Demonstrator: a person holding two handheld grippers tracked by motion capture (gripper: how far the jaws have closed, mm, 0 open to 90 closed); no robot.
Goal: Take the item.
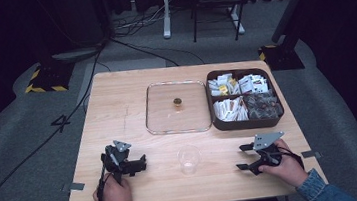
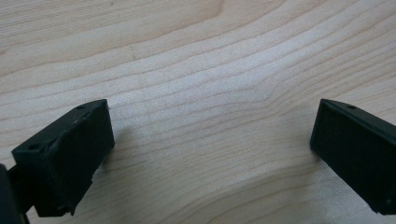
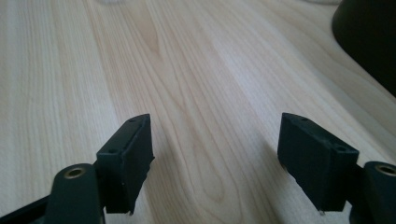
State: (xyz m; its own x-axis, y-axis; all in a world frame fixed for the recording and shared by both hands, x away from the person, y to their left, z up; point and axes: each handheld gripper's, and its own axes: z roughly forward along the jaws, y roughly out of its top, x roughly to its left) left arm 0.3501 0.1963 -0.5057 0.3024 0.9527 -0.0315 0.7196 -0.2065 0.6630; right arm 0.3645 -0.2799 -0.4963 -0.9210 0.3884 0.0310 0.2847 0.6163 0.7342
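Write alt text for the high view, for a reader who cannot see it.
A person's hands rest two open grippers, the left gripper and the right gripper, on a wooden table either side of a clear plastic cup. Behind the cup lies a glass lid with a small knob, beside a brown compartment box of sachets.

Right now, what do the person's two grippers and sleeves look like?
Both are black two-jaw tools. The left gripper and the right gripper each carry a grey three-cornered plate on top, and a black cable trails from the left one toward the table edge. Up close, the jaws end in blocky black pads with small screw holes. Both forearms wear blue denim sleeves.
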